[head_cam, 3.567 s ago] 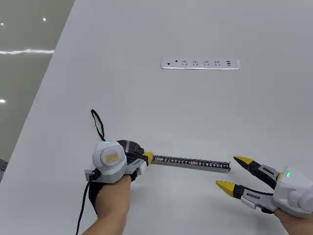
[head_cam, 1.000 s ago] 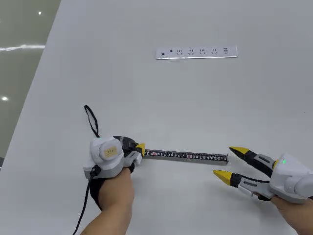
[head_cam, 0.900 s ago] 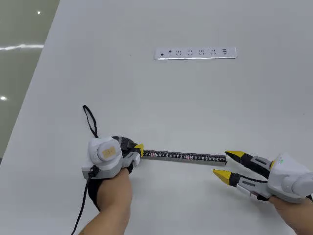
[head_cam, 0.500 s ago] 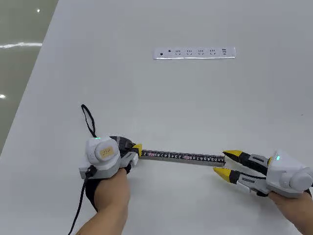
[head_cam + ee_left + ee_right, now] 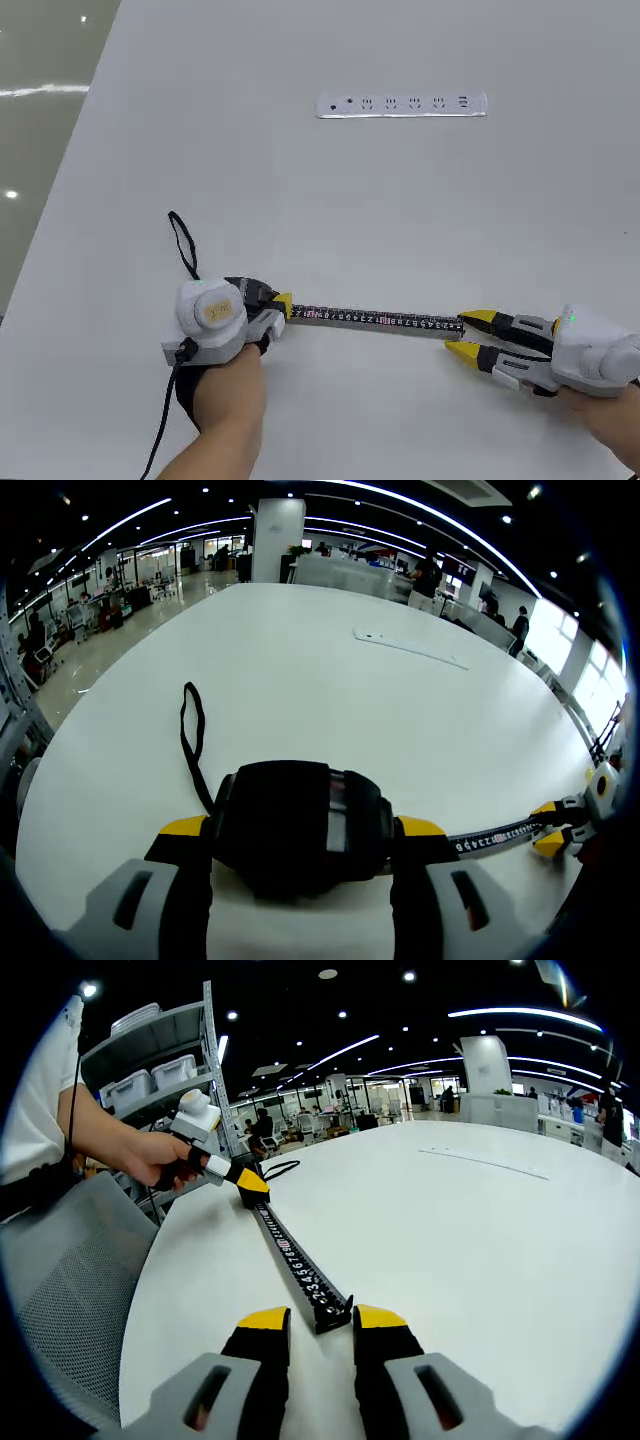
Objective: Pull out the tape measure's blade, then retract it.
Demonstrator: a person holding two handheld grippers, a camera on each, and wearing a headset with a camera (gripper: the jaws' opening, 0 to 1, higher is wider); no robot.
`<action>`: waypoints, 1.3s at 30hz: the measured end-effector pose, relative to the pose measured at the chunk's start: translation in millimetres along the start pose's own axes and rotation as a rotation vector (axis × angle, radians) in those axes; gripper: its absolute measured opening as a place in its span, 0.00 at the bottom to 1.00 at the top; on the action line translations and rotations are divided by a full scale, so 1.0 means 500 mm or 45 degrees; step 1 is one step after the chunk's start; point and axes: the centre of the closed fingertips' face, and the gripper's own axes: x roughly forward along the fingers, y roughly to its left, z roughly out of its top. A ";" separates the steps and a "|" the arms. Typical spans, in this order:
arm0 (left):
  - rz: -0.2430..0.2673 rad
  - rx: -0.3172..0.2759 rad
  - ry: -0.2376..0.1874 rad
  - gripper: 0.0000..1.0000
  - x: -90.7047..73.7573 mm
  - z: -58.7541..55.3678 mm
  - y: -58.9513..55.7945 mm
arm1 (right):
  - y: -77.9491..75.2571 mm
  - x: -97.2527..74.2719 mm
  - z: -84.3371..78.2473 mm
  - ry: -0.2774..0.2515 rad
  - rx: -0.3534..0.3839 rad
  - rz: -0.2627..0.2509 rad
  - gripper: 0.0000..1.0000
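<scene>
The black tape measure case rests on the white table with my left gripper shut on its two sides; in the head view that gripper is at the lower left. The blade lies flat, drawn out to the right from the case. Its hooked end lies between the yellow fingertips of my right gripper, whose jaws stand narrowly open, with a small gap on one side. From the head view, the right gripper is at the blade's far end.
A black wrist strap loops back from the case. A white power strip lies flat on the far part of the table. The table's left edge drops to a shiny floor. A grey mesh chair stands beside the table.
My right gripper has moved left up to the blade's end, and its jaws have narrowed around it. The left gripper has kept its hold on the case, and the blade's length is unchanged.
</scene>
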 end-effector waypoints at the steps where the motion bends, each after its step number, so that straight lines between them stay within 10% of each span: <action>1: 0.000 0.000 0.000 0.71 0.000 0.000 0.000 | -0.002 0.001 0.001 -0.006 0.003 0.000 0.23; 39: 0.001 0.001 0.001 0.70 0.001 -0.002 0.001 | 0.007 -0.004 0.014 -0.039 -0.008 0.029 0.12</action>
